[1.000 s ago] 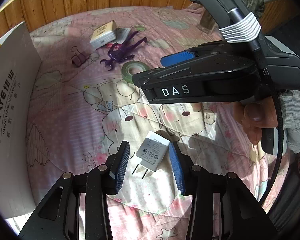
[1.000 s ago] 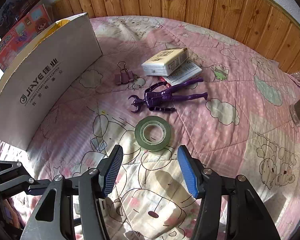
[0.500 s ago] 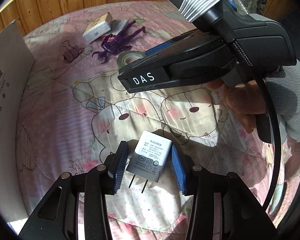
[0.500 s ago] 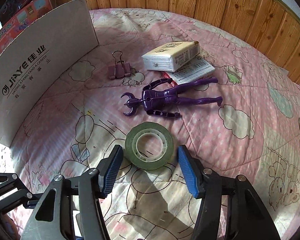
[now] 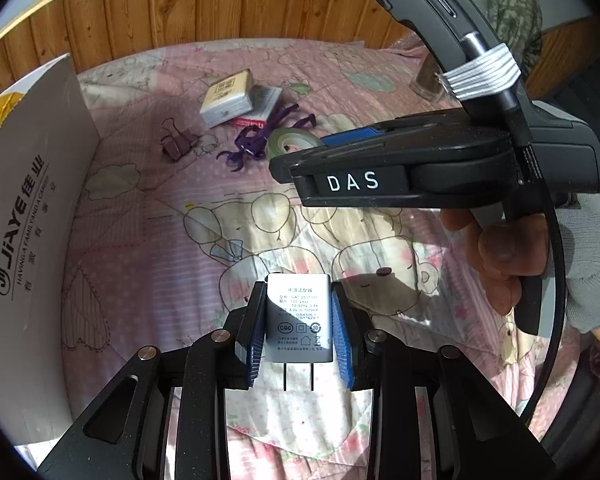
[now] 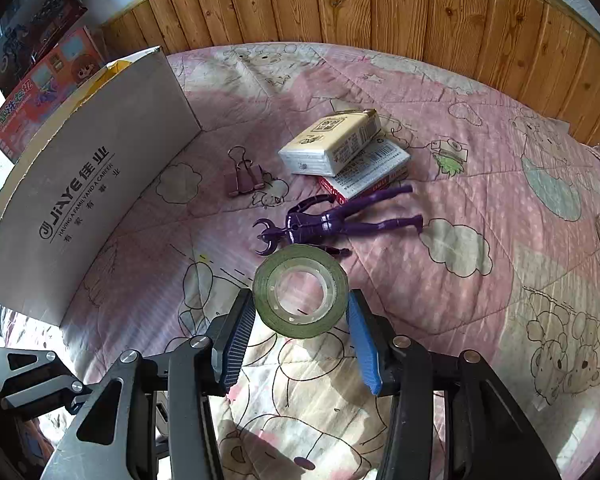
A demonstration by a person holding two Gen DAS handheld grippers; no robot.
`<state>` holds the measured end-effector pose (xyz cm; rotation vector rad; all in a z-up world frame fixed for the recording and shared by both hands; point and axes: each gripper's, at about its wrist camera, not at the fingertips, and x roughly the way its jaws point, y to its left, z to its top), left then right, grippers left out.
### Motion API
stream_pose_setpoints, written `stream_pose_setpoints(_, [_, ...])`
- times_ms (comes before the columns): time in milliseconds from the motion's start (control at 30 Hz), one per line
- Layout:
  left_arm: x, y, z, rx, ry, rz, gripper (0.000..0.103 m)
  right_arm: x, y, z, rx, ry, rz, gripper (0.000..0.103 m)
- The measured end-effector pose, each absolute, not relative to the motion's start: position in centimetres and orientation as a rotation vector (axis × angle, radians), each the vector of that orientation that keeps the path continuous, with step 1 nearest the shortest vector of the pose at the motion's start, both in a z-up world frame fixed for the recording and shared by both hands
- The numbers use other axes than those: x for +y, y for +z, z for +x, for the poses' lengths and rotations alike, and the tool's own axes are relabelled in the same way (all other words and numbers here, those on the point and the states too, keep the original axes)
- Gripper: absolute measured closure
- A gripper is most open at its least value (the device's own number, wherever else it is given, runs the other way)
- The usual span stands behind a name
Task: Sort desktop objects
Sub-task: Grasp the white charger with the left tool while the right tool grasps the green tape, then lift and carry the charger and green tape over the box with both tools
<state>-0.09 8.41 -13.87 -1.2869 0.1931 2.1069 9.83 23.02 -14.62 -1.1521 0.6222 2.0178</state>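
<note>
A person works two tools at once over a pink cartoon-print quilt [image 6: 480,184] as a desk-clutter sort gets under way. The left hand-held gripper [image 5: 299,330], whose jaws have just been closing, is clamped on a white charger plug [image 5: 299,320], prongs pointing back toward the tool. The right hand-held gripper [image 6: 302,326], also just closing, has its blue pads hard against the sides of a green tape roll [image 6: 301,290] that appears tilted up off the quilt; it seems gripped.

Ahead of the right tool, just beyond the tape, lies a purple toy figure [image 6: 332,222]. Farther ahead sit a pale packet [image 6: 332,142] stacked on a red-edged card box [image 6: 368,172], with a pink binder clip [image 6: 242,178] ahead and to the left. A white cardboard box [image 6: 88,184] stands open-topped on the far left, the likely place for the sorted things.

By the look of it, the job is early: two things are being picked up, neither is yet in the box, and four more wait untouched on the quilt.
</note>
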Motion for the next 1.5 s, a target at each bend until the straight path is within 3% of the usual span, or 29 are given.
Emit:
stream_pose_setpoints(433, [4.8, -10.3, -1.9, 0.038, 2.193, -1.260, 0.072, 20.0, -10.1, 9.1, 0.577, 2.071, -1.082, 0.055])
stream_pose_setpoints(1500, [-4.3, -4.3, -2.4, -0.131, 2.376, -1.159, 0.072, 12.9, -5.0, 3.2, 0.467, 2.155, -1.003, 0.054])
